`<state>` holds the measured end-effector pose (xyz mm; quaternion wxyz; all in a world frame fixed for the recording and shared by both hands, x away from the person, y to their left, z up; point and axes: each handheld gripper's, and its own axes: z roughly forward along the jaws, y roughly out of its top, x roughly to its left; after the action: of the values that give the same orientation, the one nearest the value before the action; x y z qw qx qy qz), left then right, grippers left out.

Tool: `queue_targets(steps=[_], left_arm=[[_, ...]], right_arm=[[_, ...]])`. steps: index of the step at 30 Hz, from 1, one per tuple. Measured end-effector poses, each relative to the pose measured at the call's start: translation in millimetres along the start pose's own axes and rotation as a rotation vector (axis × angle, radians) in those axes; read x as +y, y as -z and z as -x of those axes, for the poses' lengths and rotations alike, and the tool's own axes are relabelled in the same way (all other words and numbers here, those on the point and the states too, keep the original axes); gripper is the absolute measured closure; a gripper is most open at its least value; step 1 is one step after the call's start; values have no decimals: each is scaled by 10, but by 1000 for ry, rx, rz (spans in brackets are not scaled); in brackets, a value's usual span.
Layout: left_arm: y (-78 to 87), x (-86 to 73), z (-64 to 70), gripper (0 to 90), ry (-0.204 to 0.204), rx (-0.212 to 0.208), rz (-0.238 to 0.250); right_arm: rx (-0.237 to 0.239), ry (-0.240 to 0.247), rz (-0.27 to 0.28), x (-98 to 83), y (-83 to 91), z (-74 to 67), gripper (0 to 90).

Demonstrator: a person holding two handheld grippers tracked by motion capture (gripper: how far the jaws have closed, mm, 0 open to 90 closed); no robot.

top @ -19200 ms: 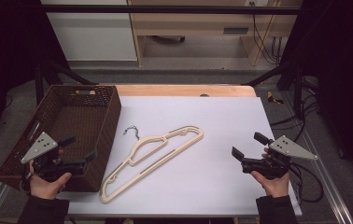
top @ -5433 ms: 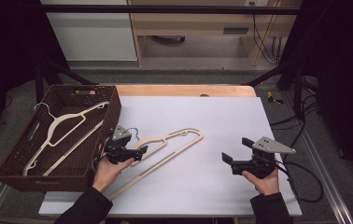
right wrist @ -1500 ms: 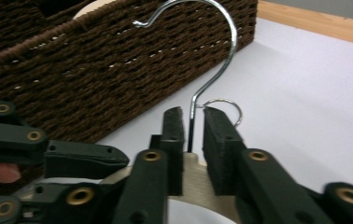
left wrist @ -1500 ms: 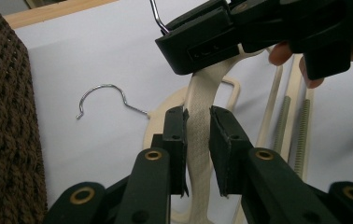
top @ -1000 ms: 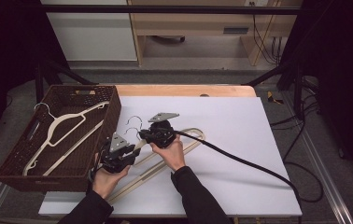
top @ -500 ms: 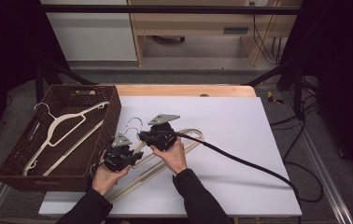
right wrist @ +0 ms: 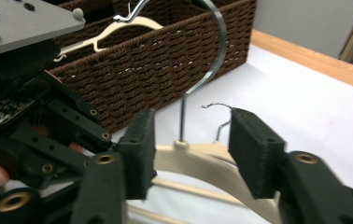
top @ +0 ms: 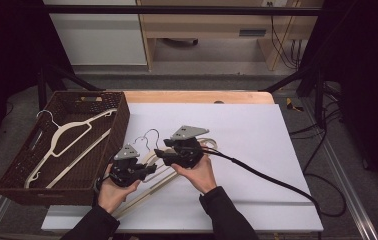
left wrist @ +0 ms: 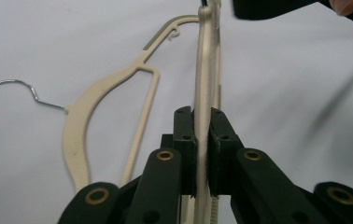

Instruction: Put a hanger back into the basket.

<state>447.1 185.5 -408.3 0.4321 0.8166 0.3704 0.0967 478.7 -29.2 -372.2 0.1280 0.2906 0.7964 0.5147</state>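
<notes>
Left hand-held gripper (top: 149, 170), low and left of centre in the high view, clamped tight on the bar of a cream hanger (left wrist: 206, 88); in the left gripper view, both pads pressed against that thin bar, seen edge-on and running up the middle of the frame. Right hand-held gripper (top: 159, 154) just above and right of it, jaws parted and just widened, standing either side of the metal hook (right wrist: 210, 60) of the held hanger without touching it, the hook's stem rising between them in the right gripper view. Second cream hanger (left wrist: 114, 98) flat on the white bench (top: 257, 130) underneath, spread across the left half of the left gripper view, its own wire hook (left wrist: 11, 88) at far left. Brown woven basket (top: 119, 120) at left of the high view, touching the bench edge, with a third hanger (top: 69, 137) lying inside. Black cable (top: 272, 180) trailing from the right hand-held gripper toward the lower right.
</notes>
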Motion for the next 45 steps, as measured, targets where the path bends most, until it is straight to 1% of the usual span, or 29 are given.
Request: queue_targets(steps=[1, 2, 3, 7, 9, 10, 11, 13, 14, 15, 20, 23, 24, 25, 26, 28, 29, 30, 31, 33, 37, 38, 39, 40, 41, 45], left_arm=[[15, 6, 49, 845, -10, -7, 3], [15, 6, 49, 847, -10, -7, 3], [28, 11, 83, 847, -20, -9, 8], [90, 48, 159, 853, -44, -9, 29], [127, 67, 170, 852, -39, -20, 46], [148, 77, 174, 852, -39, -26, 51], [186, 94, 188, 852, -43, -22, 65], [203, 103, 193, 852, -49, -20, 70], [221, 111, 196, 852, -52, -16, 75], [240, 119, 196, 852, -52, -18, 79], [345, 168, 189, 851, -59, -16, 108], [399, 206, 195, 851, -62, -18, 123], [447, 244, 206, 851, -67, -17, 135], [447, 244, 206, 851, -67, -17, 135], [478, 263, 212, 851, -71, -17, 141], [544, 302, 222, 851, -78, -13, 158], [608, 339, 218, 851, -80, -14, 173], [608, 339, 218, 851, -80, -14, 173], [654, 368, 209, 851, -79, -14, 181], [725, 414, 192, 850, -83, -9, 193], [881, 518, 146, 850, -93, 7, 209], [881, 518, 146, 850, -93, 7, 209], [945, 557, 106, 850, -92, 7, 221], [945, 557, 106, 851, -92, 7, 221], [987, 581, 81, 851, -94, 7, 225], [1117, 651, -10, 851, -107, 27, 239]], right_arm=[[-3, -6, 13, -17, 114, 10, 451], [-3, -6, 13, -17, 114, 10, 451], [-5, -7, 20, -26, 164, 15, 432], [-17, -14, 65, -101, 463, 61, 339], [-30, -26, 84, -140, 591, 95, 306], [-39, -23, 93, -162, 647, 115, 282], [-64, -24, 103, -210, 740, 167, 226], [-79, -30, 111, -264, 821, 224, 180], [-79, -30, 111, -264, 821, 224, 180], [-81, -34, 113, -295, 863, 249, 160], [-124, -31, 115, -475, 1091, 364, 86], [-146, -55, 119, -597, 1217, 433, 73], [-165, -70, 128, -665, 1288, 482, 65], [-165, -70, 128, -665, 1288, 482, 65], [-170, -75, 129, -695, 1326, 507, 64], [-189, -85, 135, -749, 1393, 542, 56], [-201, -92, 132, -805, 1465, 574, 55], [-201, -92, 132, -805, 1465, 574, 55], [-216, -98, 135, -859, 1533, 603, 55], [-223, -103, 138, -875, 1553, 616, 53], [-252, -132, 152, -957, 1662, 686, 51], [-252, -132, 152, -957, 1662, 686, 51], [-263, -133, 151, -975, 1673, 708, 48], [-263, -133, 151, -975, 1673, 708, 48], [-263, -128, 147, -981, 1682, 714, 48], [-275, -129, 150, -986, 1705, 727, 43]])
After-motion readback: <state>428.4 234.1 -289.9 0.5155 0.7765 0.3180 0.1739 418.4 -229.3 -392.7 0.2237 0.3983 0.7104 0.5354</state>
